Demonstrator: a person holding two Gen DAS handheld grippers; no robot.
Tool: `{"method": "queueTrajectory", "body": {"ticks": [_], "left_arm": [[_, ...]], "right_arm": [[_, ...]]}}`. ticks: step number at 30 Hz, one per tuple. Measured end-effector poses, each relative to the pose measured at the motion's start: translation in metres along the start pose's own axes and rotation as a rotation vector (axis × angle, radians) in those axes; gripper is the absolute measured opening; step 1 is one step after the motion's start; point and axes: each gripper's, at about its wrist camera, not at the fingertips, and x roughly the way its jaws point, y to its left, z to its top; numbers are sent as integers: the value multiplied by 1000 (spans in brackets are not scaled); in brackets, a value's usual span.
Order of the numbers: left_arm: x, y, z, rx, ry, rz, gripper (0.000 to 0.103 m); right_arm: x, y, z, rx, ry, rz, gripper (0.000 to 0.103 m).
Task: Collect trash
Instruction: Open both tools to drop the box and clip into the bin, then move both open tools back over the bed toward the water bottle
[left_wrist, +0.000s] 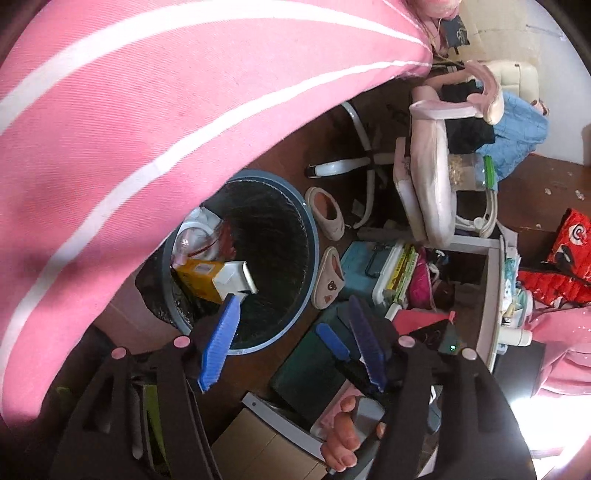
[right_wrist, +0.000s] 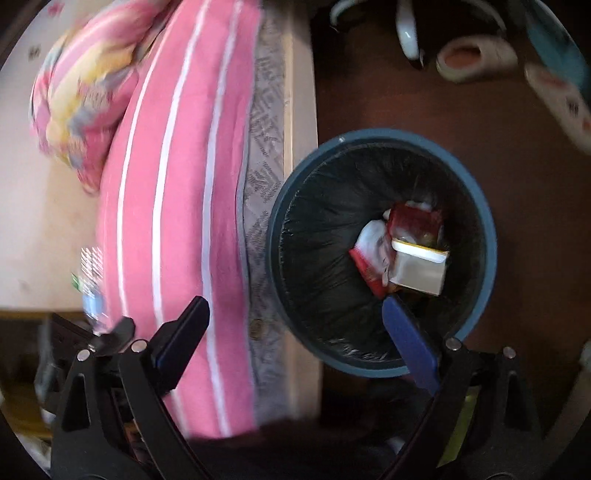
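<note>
**Drop done, both tools empty over the bin**

Left tool (left_wrist: 291, 343) spread partway, nothing between pads. Right tool (right_wrist: 295, 332) spread wide, empty too. Yellow-and-white carton (right_wrist: 421, 269) lying inside the black-lined trash bin (right_wrist: 487, 258) on red wrappers (right_wrist: 413, 221), beside the pink-striped bed (right_wrist: 177, 184). Release step judged finished. Next: pull back, scan floor for more trash.

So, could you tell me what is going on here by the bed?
A person is collecting trash with a handheld gripper in each hand. Both the left gripper and the right gripper are open with nothing between their fingers, poised above a blue trash bin lined with a black bag. A yellow and white carton and a red wrapper already lie inside. The bin stands on the brown floor beside the pink striped bedding.
</note>
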Motion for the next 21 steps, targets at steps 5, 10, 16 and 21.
{"method": "queueTrajectory", "body": {"ticks": [5, 10, 16, 21], "left_arm": [[-23, 4, -7, -16, -47, -52, 62], [-66, -10, -19, 40, -151, -129, 68], [-161, -3, -34, 80, -317, -271, 83], [-233, 22, -41, 95, -425, -265, 88]], "right_arm": [[-19, 34, -15, -106, -64, 26, 94], [-49, 89, -35, -258, -185, 60, 94], [-93, 170, -76, -484, -460, 68, 97], [-87, 223, -90, -524, -381, 207, 97]]}}
